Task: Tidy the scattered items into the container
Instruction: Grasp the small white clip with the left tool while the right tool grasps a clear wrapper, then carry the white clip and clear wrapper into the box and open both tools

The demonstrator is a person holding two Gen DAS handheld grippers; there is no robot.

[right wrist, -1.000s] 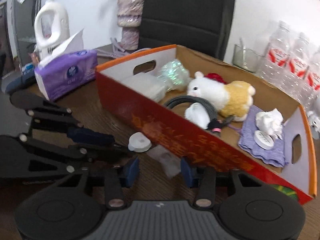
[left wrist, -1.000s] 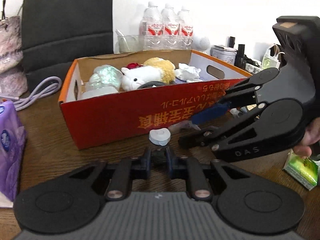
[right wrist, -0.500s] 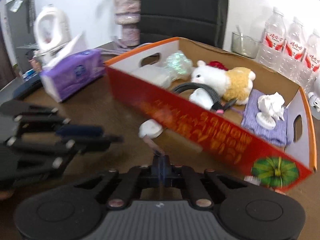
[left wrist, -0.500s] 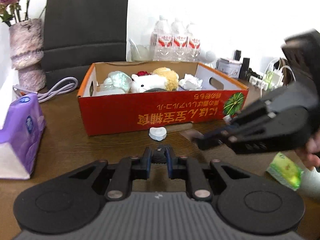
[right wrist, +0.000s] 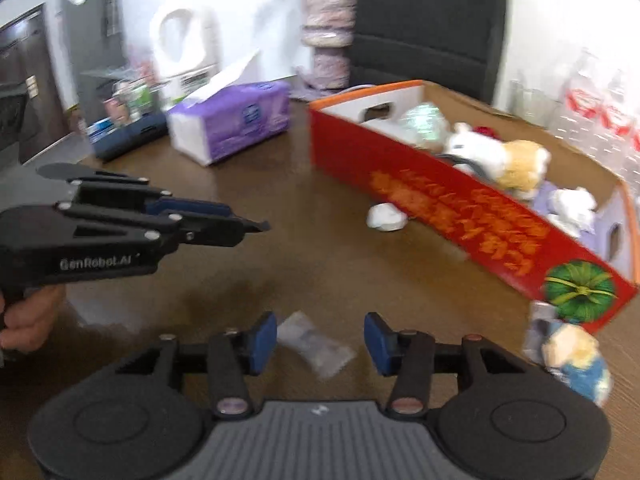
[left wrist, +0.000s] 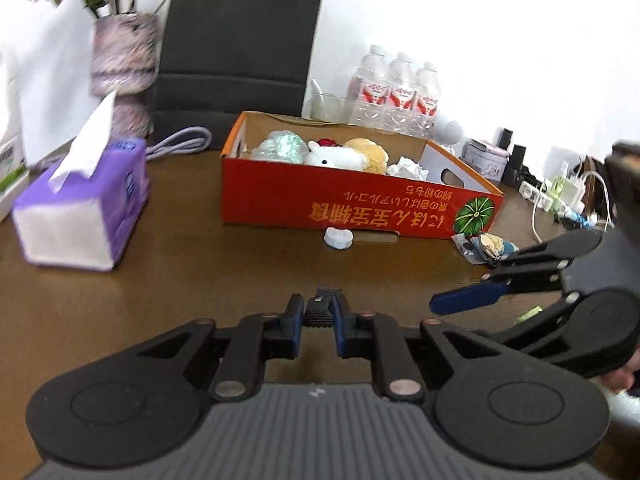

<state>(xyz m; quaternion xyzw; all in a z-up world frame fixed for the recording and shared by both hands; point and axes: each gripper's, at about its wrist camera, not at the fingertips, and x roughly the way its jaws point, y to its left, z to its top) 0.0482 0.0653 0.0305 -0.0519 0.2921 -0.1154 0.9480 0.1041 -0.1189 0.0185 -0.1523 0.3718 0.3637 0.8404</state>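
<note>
Claws having backed away from the red box (left wrist: 360, 204), right claw (right wrist: 320, 340) is opening over a clear packet (right wrist: 316, 346) on the counter (right wrist: 320, 264), dropped short; left claw (left wrist: 320, 320) is gripping a small black piece (left wrist: 323, 312).

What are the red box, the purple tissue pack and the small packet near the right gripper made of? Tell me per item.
Red box: seemingly cardboard, brown raw inside, glossy printed outside, cut handle holes.
Purple tissue pack: soft plastic film, slightly shiny, paper tissue sticking out on top.
Small packet: probably thin clear plastic wrap, crinkled and see-through; its contents are too blurred to tell.
</note>
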